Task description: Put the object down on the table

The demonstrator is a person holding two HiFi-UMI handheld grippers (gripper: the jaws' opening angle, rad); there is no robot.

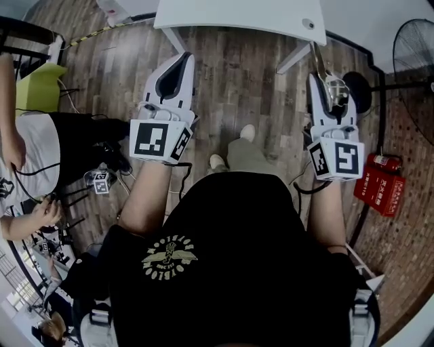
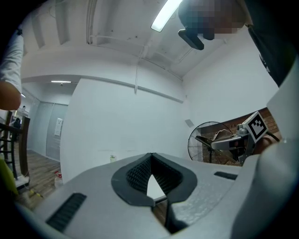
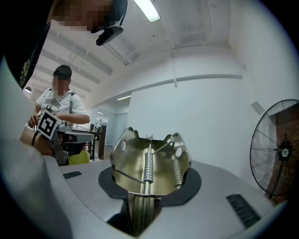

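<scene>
The object is a shiny metal spring clip (image 3: 149, 161) with a coil spring down its middle and holes in its flared wings. My right gripper (image 3: 148, 189) is shut on the clip's narrow end, and the wings stick out past the jaws. In the head view the clip (image 1: 324, 68) points from the right gripper (image 1: 327, 87) toward the white table (image 1: 237, 17), which lies ahead at the top. My left gripper (image 1: 183, 62) is held up at the left. In its own view the left gripper (image 2: 151, 161) has its jaws together with nothing between them.
A standing fan (image 1: 415, 46) is at the far right, with a red box (image 1: 380, 184) on the floor below it. A seated person (image 1: 27, 159) and a green chair (image 1: 37, 88) are at the left. Wooden floor (image 1: 237, 95) lies under both grippers.
</scene>
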